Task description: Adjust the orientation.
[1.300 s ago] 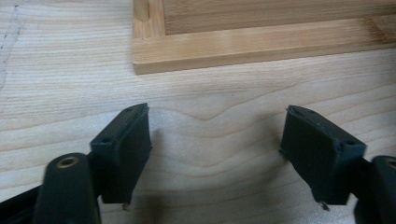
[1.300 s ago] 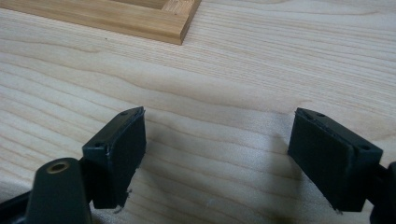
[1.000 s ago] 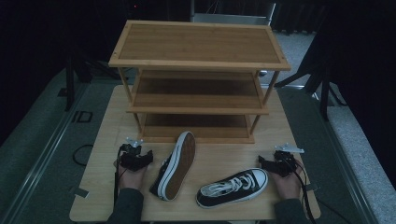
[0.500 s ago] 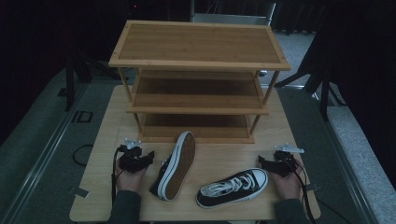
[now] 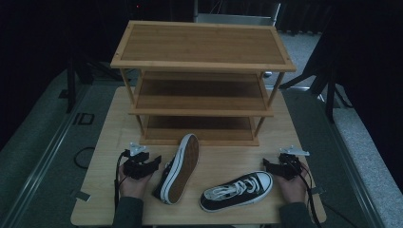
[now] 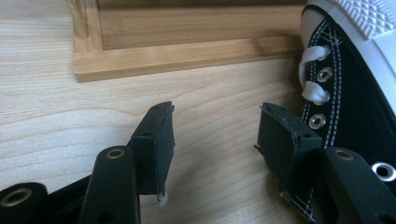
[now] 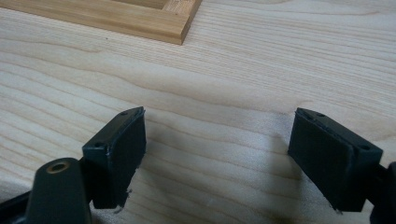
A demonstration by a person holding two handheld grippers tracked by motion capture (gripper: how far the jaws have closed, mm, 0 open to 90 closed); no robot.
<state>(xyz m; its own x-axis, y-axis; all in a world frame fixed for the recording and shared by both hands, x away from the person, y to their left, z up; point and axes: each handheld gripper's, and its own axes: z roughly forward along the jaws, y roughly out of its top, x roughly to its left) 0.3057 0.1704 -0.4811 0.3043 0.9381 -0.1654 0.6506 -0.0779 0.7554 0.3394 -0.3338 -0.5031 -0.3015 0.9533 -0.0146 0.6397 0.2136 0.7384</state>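
Two black-and-white canvas sneakers lie on the wooden table in front of a three-tier bamboo shoe rack. One sneaker lies on its side, tan sole showing; its laced black upper reaches into the left gripper view at the right. The other sneaker stands upright near the front edge. My left gripper rests open just left of the tipped sneaker, its right jaw close to the canvas. My right gripper is open over bare table, right of the upright sneaker.
The rack's bottom frame lies just ahead of both grippers. The table has bare wood on either side of the rack. Dark stands and cables surround the table on the floor.
My left gripper has edged slightly right, toward the tipped sneaker. The shoes and the right gripper have not moved.
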